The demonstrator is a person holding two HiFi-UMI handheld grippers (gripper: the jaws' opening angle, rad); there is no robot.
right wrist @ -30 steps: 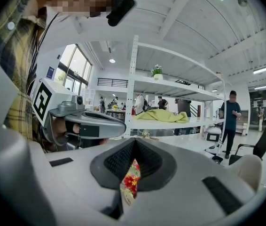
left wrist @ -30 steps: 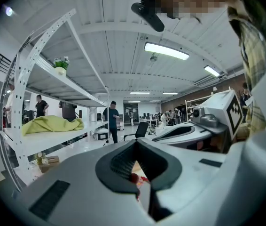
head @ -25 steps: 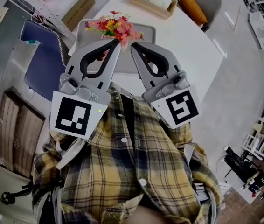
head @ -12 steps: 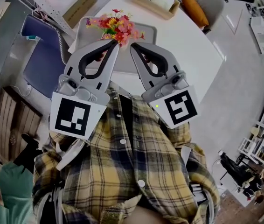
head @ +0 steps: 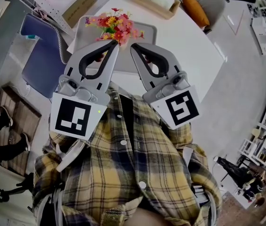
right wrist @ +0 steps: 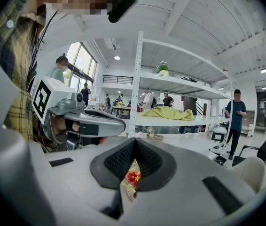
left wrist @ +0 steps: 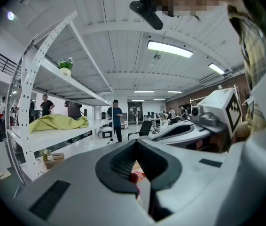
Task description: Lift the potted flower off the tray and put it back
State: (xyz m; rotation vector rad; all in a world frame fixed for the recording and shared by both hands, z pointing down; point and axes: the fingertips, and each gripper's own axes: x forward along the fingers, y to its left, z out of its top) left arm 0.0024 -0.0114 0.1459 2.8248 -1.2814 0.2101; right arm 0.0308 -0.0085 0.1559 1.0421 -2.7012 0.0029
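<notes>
The potted flower [head: 115, 25] stands at the far part of the tray, just beyond both gripper tips. Its pot is hidden behind the jaws. The white table [head: 189, 46] beneath is smooth and matte, with a squared corner. A yellow-and-navy plaid shirt [head: 123, 173] of soft woven cloth fills the near foreground. The tray [head: 144, 36] is grey and shallow, a rectangle with rounded corners. The left gripper [head: 116, 43] and right gripper [head: 133, 46] are pale grey moulded plastic with black ribbed pads. Each has its jaws pressed together with nothing between them. Their marker cubes [head: 75, 116] bear blocky black-and-white square patterns and no readable words. The flower is a tight, bushy cluster of small red, pink and yellow blooms with green leaves.
</notes>
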